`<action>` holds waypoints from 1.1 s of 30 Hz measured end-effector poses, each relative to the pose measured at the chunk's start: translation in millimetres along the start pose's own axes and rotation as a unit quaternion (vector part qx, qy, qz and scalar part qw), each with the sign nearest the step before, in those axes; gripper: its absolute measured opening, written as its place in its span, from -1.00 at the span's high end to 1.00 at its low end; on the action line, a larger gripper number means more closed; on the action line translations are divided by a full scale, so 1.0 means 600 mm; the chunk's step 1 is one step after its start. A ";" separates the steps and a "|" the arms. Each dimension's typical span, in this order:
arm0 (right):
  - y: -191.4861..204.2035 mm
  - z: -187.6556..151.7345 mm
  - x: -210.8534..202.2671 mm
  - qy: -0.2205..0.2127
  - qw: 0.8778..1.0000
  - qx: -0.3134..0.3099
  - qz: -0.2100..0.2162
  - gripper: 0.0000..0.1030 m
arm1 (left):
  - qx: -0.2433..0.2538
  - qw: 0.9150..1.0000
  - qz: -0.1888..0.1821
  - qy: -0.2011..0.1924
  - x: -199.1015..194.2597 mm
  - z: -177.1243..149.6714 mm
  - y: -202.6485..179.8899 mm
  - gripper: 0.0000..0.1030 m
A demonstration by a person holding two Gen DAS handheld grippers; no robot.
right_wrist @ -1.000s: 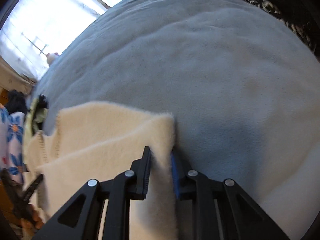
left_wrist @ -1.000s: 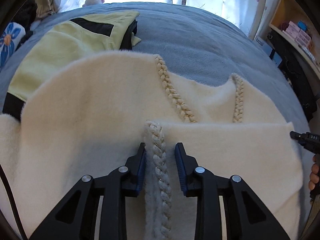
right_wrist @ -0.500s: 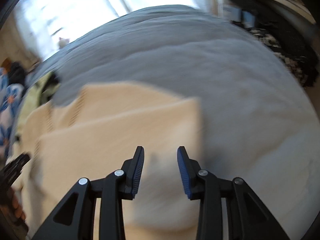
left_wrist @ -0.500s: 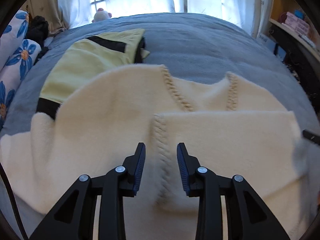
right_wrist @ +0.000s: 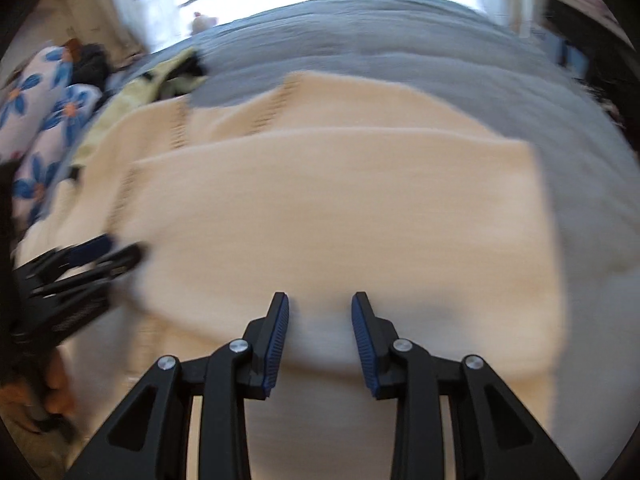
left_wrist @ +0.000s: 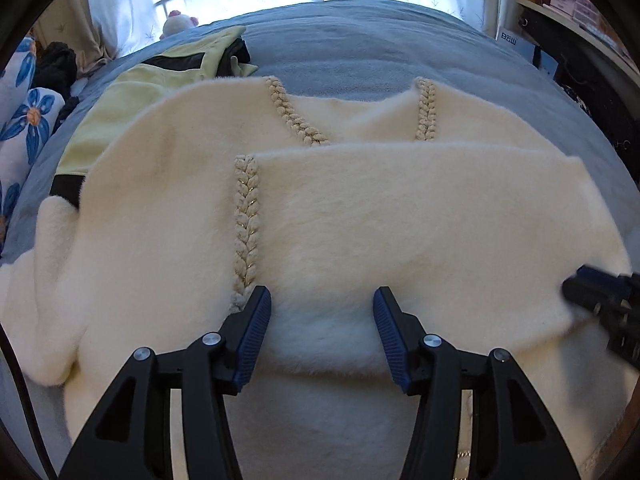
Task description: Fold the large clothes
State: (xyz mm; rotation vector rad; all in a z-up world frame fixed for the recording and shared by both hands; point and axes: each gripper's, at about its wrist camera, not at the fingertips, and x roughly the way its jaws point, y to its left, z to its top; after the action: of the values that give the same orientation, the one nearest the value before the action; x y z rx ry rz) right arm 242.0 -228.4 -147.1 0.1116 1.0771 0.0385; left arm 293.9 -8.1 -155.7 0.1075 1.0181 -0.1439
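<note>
A cream fleece garment [left_wrist: 400, 240] lies folded on a grey bed [left_wrist: 360, 52] — left tongs [left_wrist: 322, 312] spreading, right tongs [right_wrist: 320, 316] closing, both empty.

My left gripper [left_wrist: 322, 320], jaws opening with nothing clamped, hovers at lower centre over the folded cream sweater [left_wrist: 400, 220] on the grey bedspread [left_wrist: 380, 40].
</note>
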 end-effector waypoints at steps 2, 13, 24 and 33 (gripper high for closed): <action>-0.034 -0.001 0.001 -0.003 0.999 0.030 -0.033 0.39 | 0.003 1.000 0.002 0.001 -0.005 -0.002 -0.001 -0.01; -0.095 -0.025 -0.030 -0.004 0.994 0.073 -0.078 0.52 | -0.007 1.000 0.020 0.003 -0.034 -0.025 -0.009 -0.08; -0.084 -0.058 -0.064 0.019 0.989 0.131 -0.064 0.45 | -0.020 1.000 0.017 0.005 -0.084 -0.054 -0.010 -0.09; -0.017 -0.145 -0.109 0.032 0.988 0.149 -0.018 0.45 | -0.070 0.997 -0.010 -0.011 -0.160 -0.106 -0.006 -0.09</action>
State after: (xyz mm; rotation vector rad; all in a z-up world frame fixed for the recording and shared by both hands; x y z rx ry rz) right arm 134.2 -237.6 -131.3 0.3626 1.1434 -0.1525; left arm 190.2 4.8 -106.9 -0.0322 1.0049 -0.0922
